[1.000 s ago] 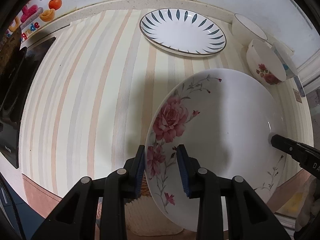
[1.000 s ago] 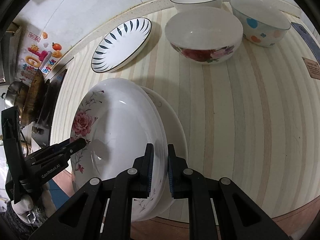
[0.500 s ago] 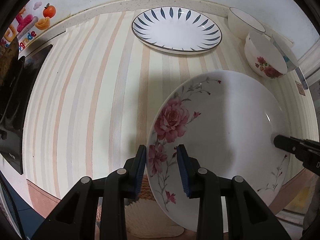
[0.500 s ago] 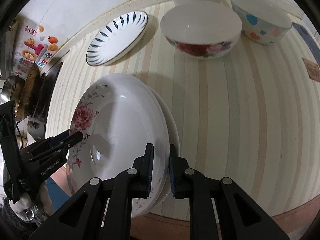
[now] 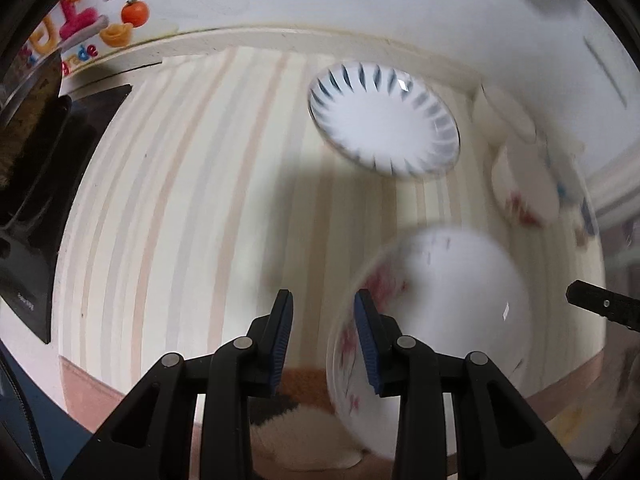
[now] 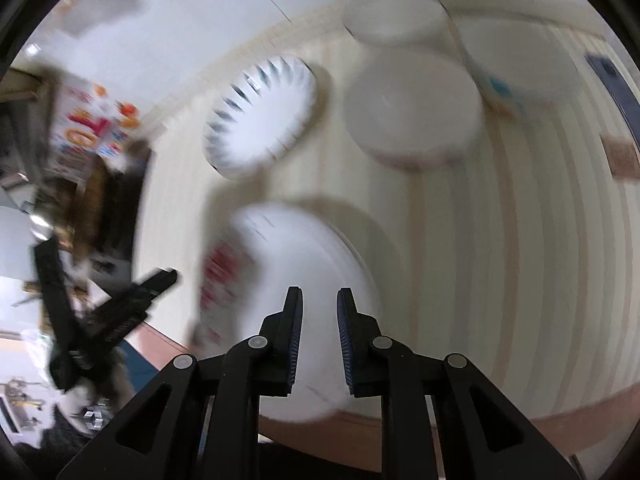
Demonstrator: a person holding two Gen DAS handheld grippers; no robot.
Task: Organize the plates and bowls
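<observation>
The rose-patterned white plate (image 5: 448, 304) lies near the counter's front edge, blurred; in the right wrist view the plate (image 6: 292, 280) rests on a second white plate (image 6: 374, 264). My left gripper (image 5: 323, 336) is open and empty, with the plate's left rim just right of its right finger. My right gripper (image 6: 319, 336) is open above the plate's near rim, holding nothing. The blue-leaf plate (image 5: 384, 120) sits at the back; it also shows in the right wrist view (image 6: 262, 112).
A rose bowl (image 6: 412, 108), a plain white bowl (image 6: 396, 20) and a dotted bowl (image 6: 516, 60) stand at the back right. A black stove (image 5: 32, 184) lies at the left. The striped counter (image 5: 180, 200) ends at a front edge near the grippers.
Both grippers have opened and let go of the rose plate. Both have pulled back and apart from it; the views are blurred with motion.
</observation>
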